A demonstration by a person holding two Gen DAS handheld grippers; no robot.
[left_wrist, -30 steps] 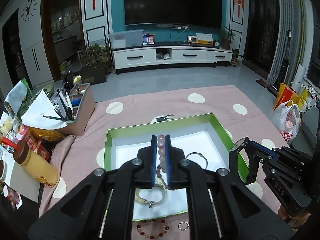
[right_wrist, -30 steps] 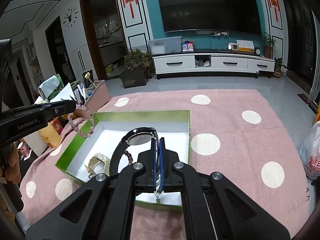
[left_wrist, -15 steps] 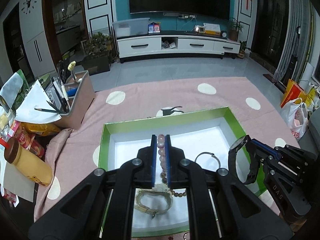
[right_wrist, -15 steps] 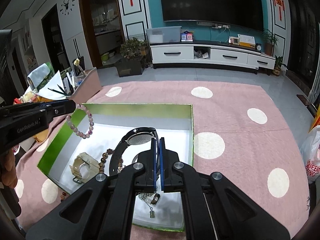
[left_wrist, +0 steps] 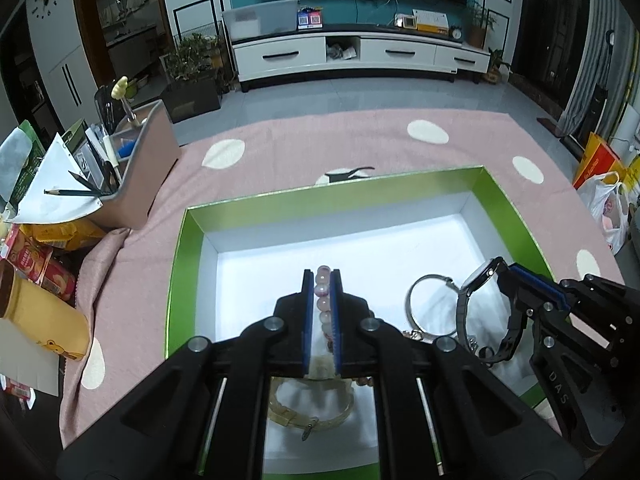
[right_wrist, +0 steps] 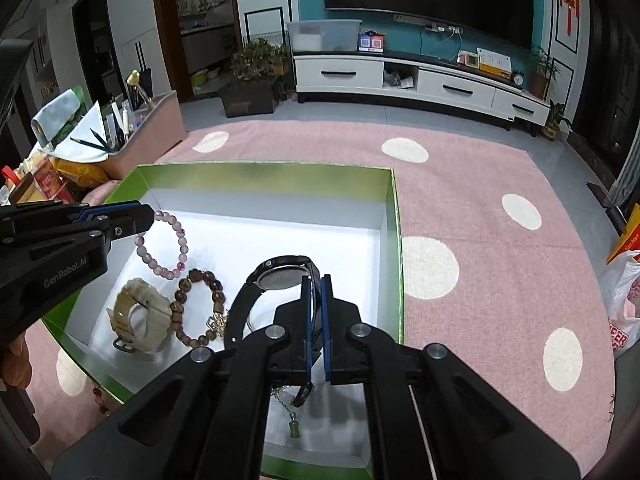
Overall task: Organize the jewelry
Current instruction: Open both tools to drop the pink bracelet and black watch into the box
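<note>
A green box with a white floor lies on the pink dotted cloth; it also shows in the right wrist view. My left gripper is shut on a pale pink bead bracelet and holds it over the box's left part. My right gripper is shut on a black watch by its strap, over the box's right part; the watch also shows in the left wrist view. In the box lie a cream watch, a brown bead bracelet, a silver bangle and a chain with a pendant.
A pink organizer with pens stands at the cloth's left edge, with snack packets and a yellow bottle beside it. A red bead bracelet lies outside the box's near left edge. Plastic bags sit on the right.
Both grippers have moved forward and lower over the box, each still holding its piece. The bead bracelet now hangs close above the box floor.
</note>
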